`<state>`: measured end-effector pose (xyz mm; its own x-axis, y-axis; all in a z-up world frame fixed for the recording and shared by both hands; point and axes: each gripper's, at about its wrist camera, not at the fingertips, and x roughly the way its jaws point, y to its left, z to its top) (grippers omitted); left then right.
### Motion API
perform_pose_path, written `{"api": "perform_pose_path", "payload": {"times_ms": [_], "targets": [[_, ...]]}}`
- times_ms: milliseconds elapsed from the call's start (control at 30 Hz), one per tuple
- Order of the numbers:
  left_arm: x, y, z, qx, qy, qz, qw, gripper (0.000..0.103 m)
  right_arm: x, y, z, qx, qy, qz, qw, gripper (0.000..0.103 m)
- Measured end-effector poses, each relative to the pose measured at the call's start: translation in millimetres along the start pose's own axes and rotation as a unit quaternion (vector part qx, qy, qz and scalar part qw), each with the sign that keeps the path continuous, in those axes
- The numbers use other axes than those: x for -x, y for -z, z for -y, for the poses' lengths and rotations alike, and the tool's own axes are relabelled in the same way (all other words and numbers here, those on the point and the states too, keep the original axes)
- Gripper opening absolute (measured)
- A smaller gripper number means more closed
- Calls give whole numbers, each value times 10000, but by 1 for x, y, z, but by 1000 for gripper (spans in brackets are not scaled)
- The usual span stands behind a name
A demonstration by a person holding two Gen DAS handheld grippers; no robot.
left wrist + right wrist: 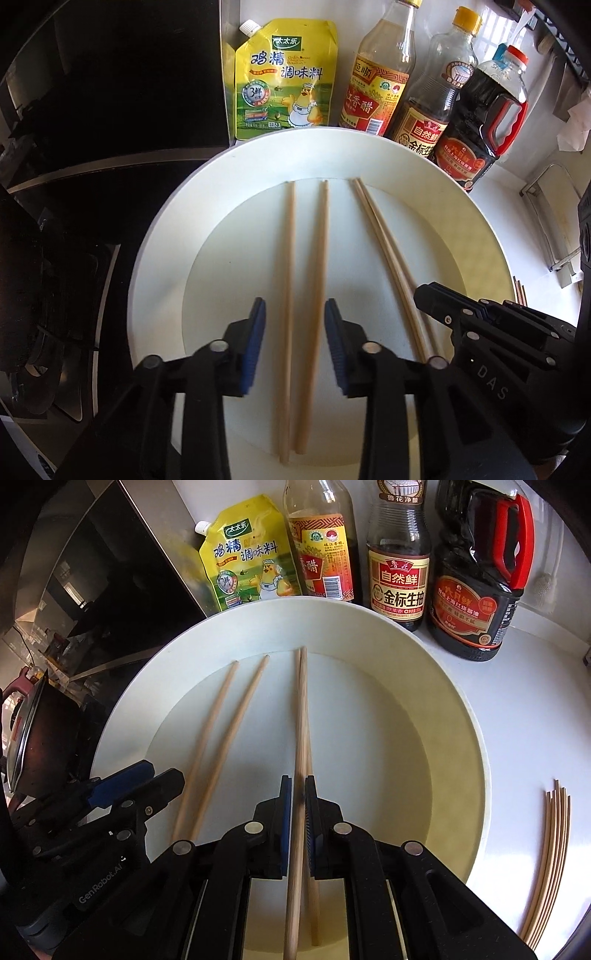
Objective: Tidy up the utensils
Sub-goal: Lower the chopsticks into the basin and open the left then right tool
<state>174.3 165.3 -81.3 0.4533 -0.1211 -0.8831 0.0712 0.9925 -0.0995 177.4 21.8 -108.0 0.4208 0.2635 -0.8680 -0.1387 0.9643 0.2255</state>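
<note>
Left claw (294, 325) jaws apart, astride one chopstick pair (306, 295), pads clear of wood. Right claw (298, 805) clamped on other chopstick pair (302, 716). Both pairs lie inside white plate (424, 170) on counter (524, 709). Sticks pale, slim, tapered. Step, likely: setting pairs down; next, right claw lets go. More chopsticks (550, 864) right of plate.

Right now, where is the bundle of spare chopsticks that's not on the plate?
In the right wrist view, the spare chopsticks lie on the white counter at the far right, just outside the plate rim, below the red-handled soy sauce jug.
</note>
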Motion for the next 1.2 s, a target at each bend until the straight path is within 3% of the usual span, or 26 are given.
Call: {"api": "perform_pose_path", "payload": {"times_ms": [700, 1200], "targets": [[34, 14, 0, 48, -59, 193, 9998, 35, 46, 19, 7, 27, 88, 330, 9994, 7], [68, 33, 44, -225, 76, 398, 9989, 37, 103, 51, 33, -8, 176, 568, 9982, 7]]}}
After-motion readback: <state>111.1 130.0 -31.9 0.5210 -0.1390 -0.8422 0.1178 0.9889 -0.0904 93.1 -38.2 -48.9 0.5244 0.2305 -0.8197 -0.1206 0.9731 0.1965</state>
